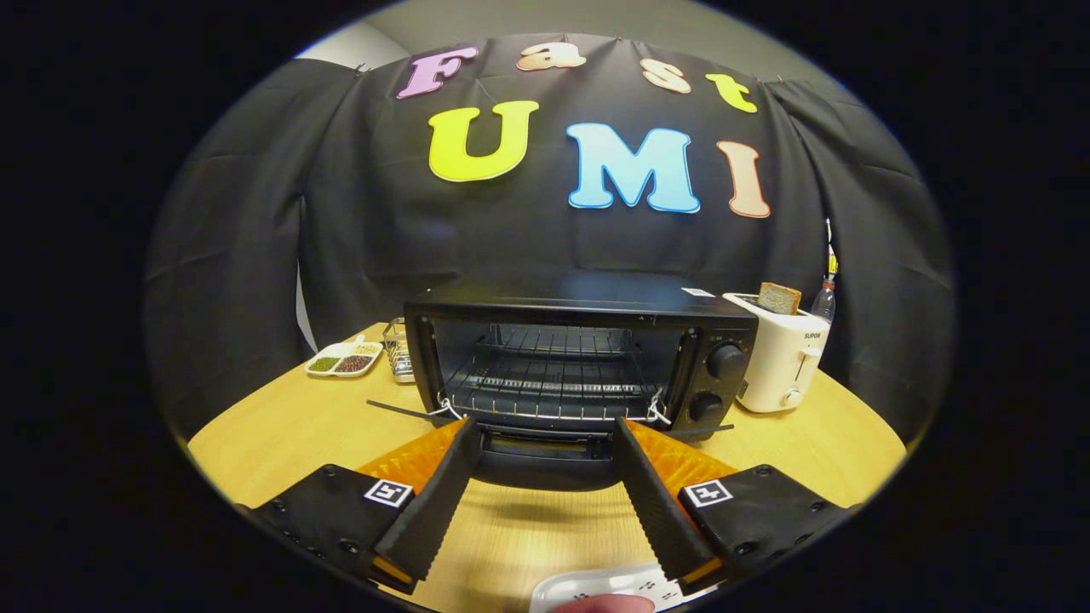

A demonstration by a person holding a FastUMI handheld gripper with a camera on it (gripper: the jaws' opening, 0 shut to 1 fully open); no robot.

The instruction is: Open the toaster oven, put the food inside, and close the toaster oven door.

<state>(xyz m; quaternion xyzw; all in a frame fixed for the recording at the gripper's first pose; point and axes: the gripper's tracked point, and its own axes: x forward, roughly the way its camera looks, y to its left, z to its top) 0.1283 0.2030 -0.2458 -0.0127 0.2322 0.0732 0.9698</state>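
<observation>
With the toaster oven [579,362] open at twelve o'clock beyond the fingers, door [549,455] folded down, gripper [545,494] spread wide, holding nothing. Food on white tray [596,587] at six o'clock, near, below: best to grasp level, then slide onto rack [545,375].

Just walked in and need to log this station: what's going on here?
A person is working a hand-held pair of tongs at a black toaster oven on a wooden table. The oven door is already dropped open, showing a bare wire rack, so no food is inside yet. The tongs are spread open, holding nothing, their tips at the lowered door. A white tray sits close under them. Beside the oven stands a white toaster with a bread slice.
</observation>
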